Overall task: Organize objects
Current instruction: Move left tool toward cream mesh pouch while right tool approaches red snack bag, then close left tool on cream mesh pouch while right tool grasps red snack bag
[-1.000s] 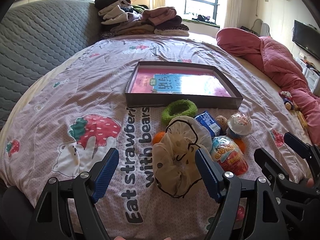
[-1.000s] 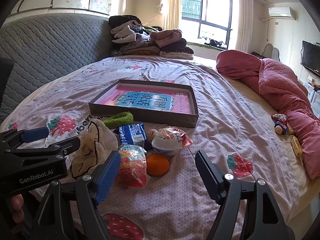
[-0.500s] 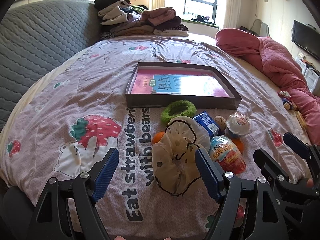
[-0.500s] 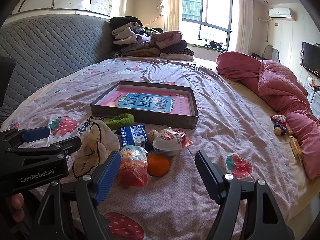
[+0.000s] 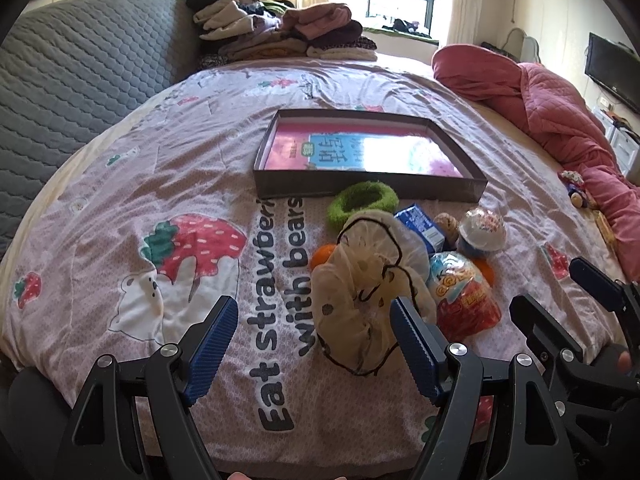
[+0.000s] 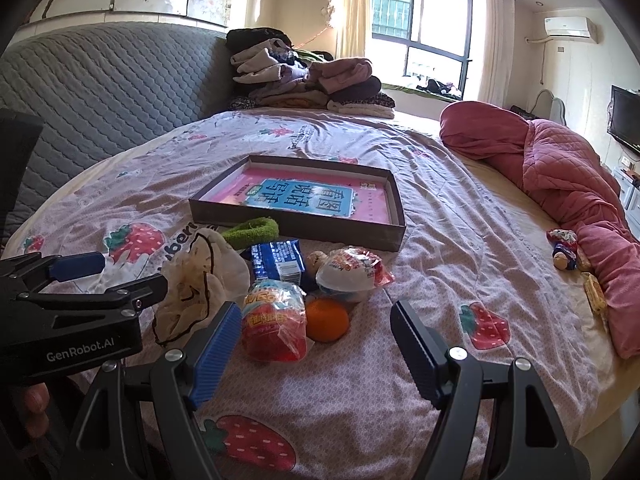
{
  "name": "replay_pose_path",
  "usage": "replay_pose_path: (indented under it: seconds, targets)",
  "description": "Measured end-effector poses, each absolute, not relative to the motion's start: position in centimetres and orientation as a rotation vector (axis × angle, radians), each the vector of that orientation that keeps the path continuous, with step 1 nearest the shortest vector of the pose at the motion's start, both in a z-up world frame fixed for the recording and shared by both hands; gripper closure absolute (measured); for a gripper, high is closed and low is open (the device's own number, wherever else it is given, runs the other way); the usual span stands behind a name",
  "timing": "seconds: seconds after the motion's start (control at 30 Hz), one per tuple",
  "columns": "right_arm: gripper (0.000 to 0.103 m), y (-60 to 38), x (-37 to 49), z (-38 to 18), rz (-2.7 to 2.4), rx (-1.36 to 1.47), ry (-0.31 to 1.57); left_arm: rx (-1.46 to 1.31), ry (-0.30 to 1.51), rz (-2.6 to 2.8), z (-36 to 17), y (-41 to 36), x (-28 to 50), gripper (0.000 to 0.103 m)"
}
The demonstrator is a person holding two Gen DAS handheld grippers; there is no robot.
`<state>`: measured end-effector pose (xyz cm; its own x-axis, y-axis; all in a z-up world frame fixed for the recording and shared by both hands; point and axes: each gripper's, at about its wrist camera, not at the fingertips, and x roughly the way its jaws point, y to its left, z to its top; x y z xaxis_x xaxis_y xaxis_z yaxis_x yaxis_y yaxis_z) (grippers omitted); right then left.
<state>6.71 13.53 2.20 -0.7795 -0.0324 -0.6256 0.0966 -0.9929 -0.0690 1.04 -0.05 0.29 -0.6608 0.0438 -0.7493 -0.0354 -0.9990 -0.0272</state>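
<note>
We hold both claws wide and empty over the bed [image 5: 120,184], so nothing is organized yet as far as we can judge. Left claw [image 5: 316,344] hovers near the cream scrunchie [image 5: 360,300]; right claw [image 6: 312,348] sits just short of the red snack bag [image 6: 274,320] and orange [image 6: 326,320]. The clutter lies in one pile in front of the shallow box [image 6: 296,224]: green scrunchie [image 6: 252,232], blue packet [image 6: 278,262], egg toy [image 6: 346,274]. The box holds only a pink book [image 6: 308,200]. Every loose item is left to move, probably into the box. Clothes stack [image 6: 304,80] and pink quilt [image 6: 560,168] stay well apart.
</note>
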Motion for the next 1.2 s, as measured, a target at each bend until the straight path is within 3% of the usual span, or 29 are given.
replay_pose_path:
  seconds: [0.57,1.2]
  targets:
    - [0.027,12.8,5.9,-0.1,-2.825,1.099,0.190,-1.401,-0.046,2.756,-2.8,-1.0,-0.7,0.024]
    - [0.027,12.0,3.5,-2.2,-2.806,1.119,0.257,-1.325,-0.105,2.733,-4.1,-1.7,-3.8,0.024]
